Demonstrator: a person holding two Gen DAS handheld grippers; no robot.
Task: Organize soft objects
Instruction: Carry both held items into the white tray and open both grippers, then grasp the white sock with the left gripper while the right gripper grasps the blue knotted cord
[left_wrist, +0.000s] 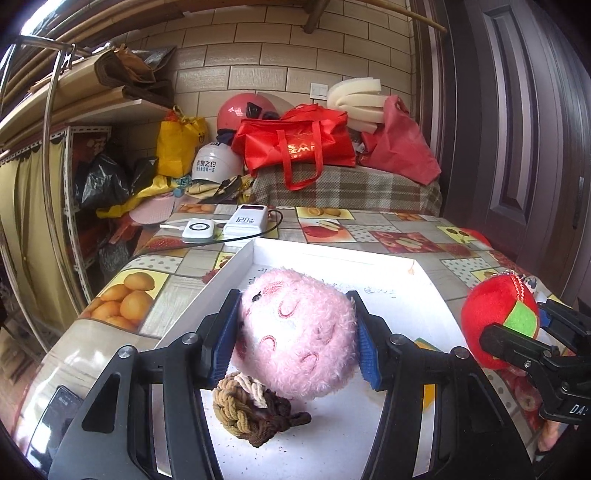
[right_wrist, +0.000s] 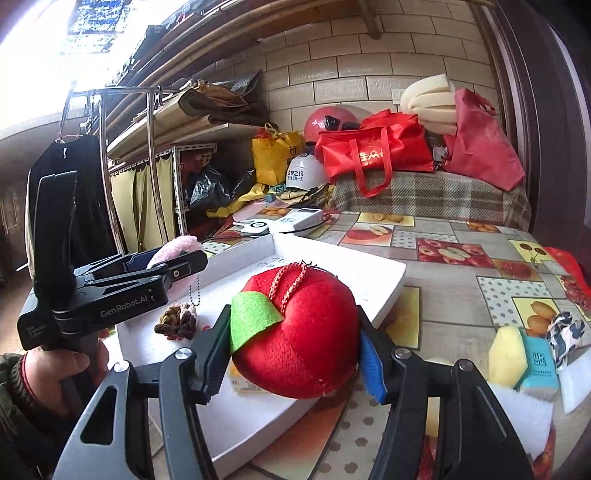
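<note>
the table (right_wrist: 436, 295), under a fruit-print cloth, carries one white tray (left_wrist: 236, 266) lying from its near edge toward the middle, largest thing on it. over the tray's near half the left gripper (left_wrist: 295, 339) is clamped on a round pink plush (left_wrist: 299, 332), fluffy, with darker pink stitched curls on its face; both blue pads (left_wrist: 365, 350) press into its sides and it sits clear of the tray floor. the right gripper (right_wrist: 295, 339) squeezes a red plush apple (right_wrist: 299, 332) with one green felt leaf and a red-and-white cord loop, held over the tray's right near edge. so two plush toys, one in each gripper. one braided knot (left_wrist: 255, 410) of tan, cream and dark brown cord lies on the tray floor near its near edge, just below the pink plush; whether they touch i cannot tell. a hand (right_wrist: 55, 373) grips the left gripper's handle at the table's left near corner. at the far edge, just beyond the tray, lie two white power banks (left_wrist: 243, 221) with a black cable. at the right near edge sit a yellow sponge (right_wrist: 506, 358), a teal packet (right_wrist: 539, 369) and a black-and-white cloth (right_wrist: 565, 332), close together. behind the table, red bags (left_wrist: 299, 147), helmets and foam are piled against the wall, well apart from the tray.
</note>
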